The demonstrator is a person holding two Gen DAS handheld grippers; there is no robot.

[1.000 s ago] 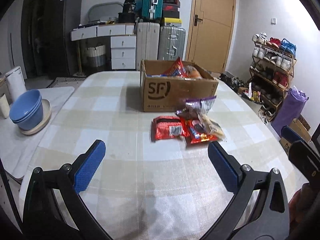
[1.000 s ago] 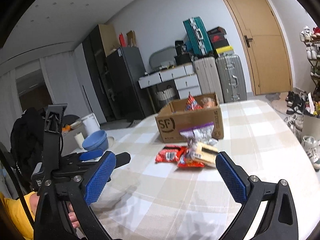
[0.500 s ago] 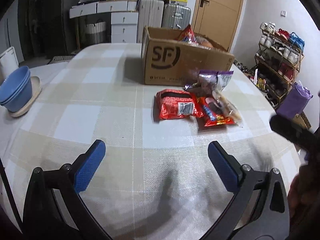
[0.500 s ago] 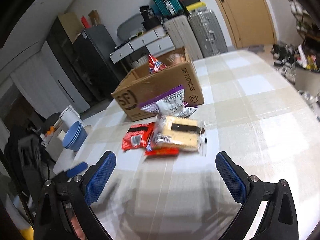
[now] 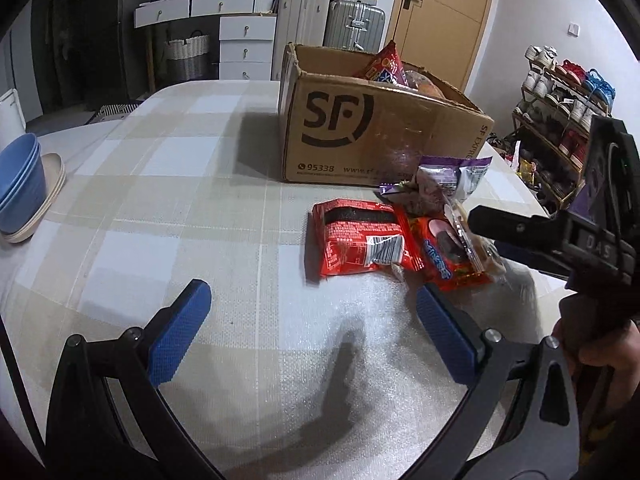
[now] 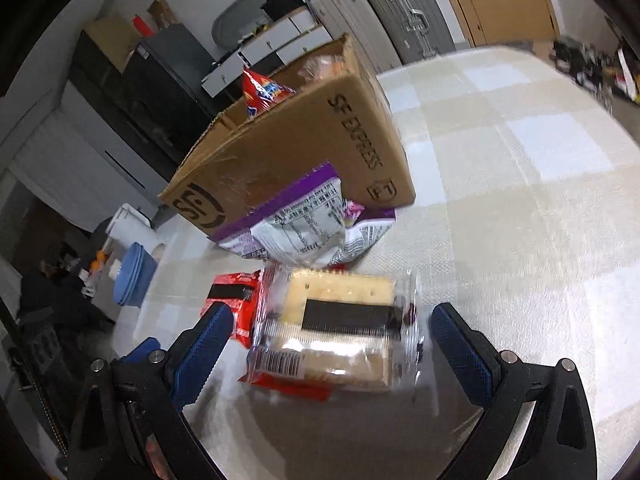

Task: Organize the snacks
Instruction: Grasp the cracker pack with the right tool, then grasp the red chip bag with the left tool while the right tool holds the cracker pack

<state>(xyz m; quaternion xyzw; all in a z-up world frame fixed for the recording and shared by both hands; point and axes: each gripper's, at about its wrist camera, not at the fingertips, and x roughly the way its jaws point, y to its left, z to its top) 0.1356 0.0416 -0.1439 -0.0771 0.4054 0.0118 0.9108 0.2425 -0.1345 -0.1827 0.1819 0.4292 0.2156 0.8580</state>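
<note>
At six o'clock in the right wrist view, right gripper (image 6: 332,328) spread wide, one blue pad on each side of a clear-wrapped cracker pack with a black band (image 6: 336,320). Not closed on it; contact with the wrapper too blurred to tell. Pack lying on top of a flat orange-red packet (image 5: 448,264), with a red foil snack packet (image 5: 356,240) touching at nine o'clock and a crumpled purple-and-white snack bag (image 6: 304,228) at twelve o'clock, leaning against the brown cardboard box printed SF (image 5: 380,136). Box standing open-topped at twelve o'clock of the heap on the checked tablecloth (image 5: 180,200), already holding a red bag and something orange.

Left gripper (image 5: 308,300) also wide open and empty, hovering low over bare cloth at seven o'clock of the heap, well clear of the stacked blue bowls (image 5: 20,188) far out at nine o'clock.

Judged as the reach-and-grasp step for the cracker pack, with four snacks outside the box yet to go in.

Next: ease down a little, centre on the pack, close gently across its short sides. Crinkly film and brittle crackers, so squeeze lightly. Lift straight up to avoid dragging the packet beneath, then carry toward twelve o'clock, clear the box's near wall and release inside.
</note>
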